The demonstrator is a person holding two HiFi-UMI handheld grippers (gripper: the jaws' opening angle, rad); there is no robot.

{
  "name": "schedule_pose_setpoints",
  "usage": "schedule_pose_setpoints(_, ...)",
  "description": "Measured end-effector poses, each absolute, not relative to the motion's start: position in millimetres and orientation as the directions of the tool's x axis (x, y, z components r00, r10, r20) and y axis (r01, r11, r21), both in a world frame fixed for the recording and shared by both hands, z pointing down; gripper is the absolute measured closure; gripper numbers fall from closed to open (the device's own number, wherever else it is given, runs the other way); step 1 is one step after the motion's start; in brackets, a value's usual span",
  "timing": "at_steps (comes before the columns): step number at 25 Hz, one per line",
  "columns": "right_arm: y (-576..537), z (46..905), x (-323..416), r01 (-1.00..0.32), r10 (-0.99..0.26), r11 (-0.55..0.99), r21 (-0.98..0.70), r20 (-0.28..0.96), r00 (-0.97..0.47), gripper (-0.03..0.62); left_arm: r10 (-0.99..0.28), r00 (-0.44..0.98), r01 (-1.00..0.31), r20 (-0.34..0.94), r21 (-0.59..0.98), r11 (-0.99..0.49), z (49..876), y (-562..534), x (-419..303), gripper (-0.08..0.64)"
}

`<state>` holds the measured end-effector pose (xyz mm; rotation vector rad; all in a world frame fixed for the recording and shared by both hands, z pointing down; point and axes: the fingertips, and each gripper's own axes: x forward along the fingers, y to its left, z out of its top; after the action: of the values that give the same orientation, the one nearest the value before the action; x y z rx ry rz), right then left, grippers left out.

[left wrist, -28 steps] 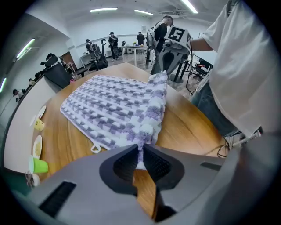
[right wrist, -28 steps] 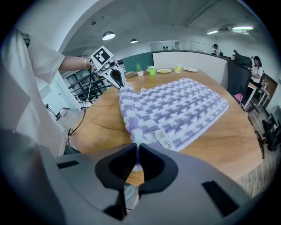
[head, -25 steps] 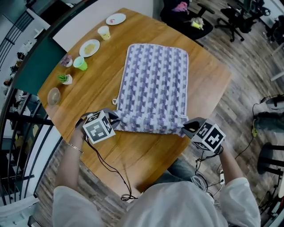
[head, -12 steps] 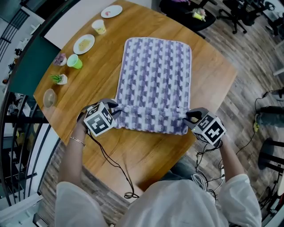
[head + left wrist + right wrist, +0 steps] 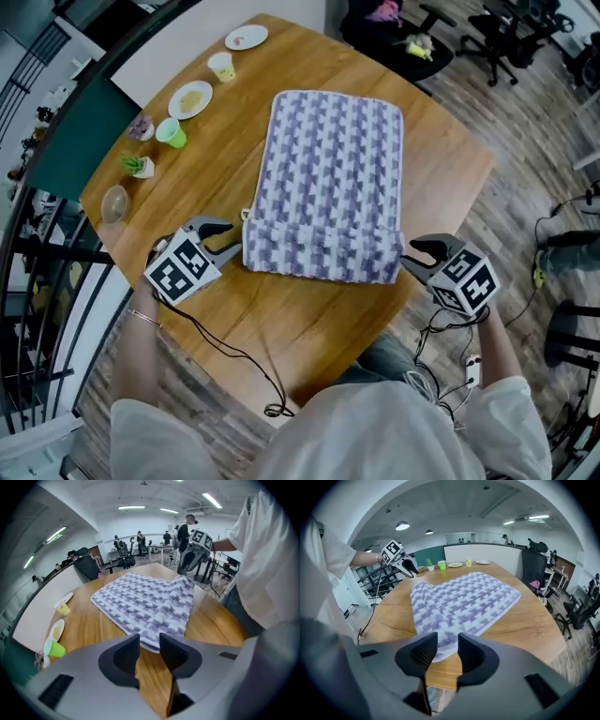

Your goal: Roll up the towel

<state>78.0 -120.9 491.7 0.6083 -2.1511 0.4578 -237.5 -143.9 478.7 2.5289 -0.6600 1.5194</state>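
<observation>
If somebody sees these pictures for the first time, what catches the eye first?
The purple-and-white towel lies on the wooden table, near edge folded over. The left tongs and right tongs flank that fold; their jaws have just been opening, with nothing between them.

Near edge: we see bare tabletop [image 5: 319, 314] in front of the towel's [image 5: 333, 155] rolled end [image 5: 319, 253], crossed at the left by a thin cable [image 5: 230, 352].
Right side: bare wood runs from the towel to the rim, wide enough for a claw.
Left side: we find an open strip, then a green cup [image 5: 172, 133], plate [image 5: 190, 98], plant pot [image 5: 138, 167] and glass bowl [image 5: 114, 202] along the rim.
Middle: the flat towel lies low; we see its roll as the one raised ridge.
</observation>
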Motion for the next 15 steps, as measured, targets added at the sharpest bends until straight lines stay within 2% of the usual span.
schedule_pose_setpoints(4, -113.8, 500.1, 50.8, -0.474, -0.208, 0.877, -0.078, 0.827, -0.522, 0.453, -0.245, 0.348, -0.229, 0.905, -0.172, -0.958, 504.0, -134.2, -214.8, 0.422)
schedule_pose_setpoints(7, -102.7, 526.3, 35.6, -0.388, -0.197, 0.922, 0.0, 0.861, -0.468, 0.44, -0.265, 0.302, -0.159, 0.916, -0.225, -0.961, 530.4, -135.4, -207.1, 0.422)
schedule_pose_setpoints(15, -119.5, 577.6, 42.2, -0.347, -0.225, 0.934, 0.091, 0.902, -0.368, 0.438, -0.28, 0.272, -0.212, 0.921, -0.227, -0.951, 570.4, -153.8, -211.1, 0.427)
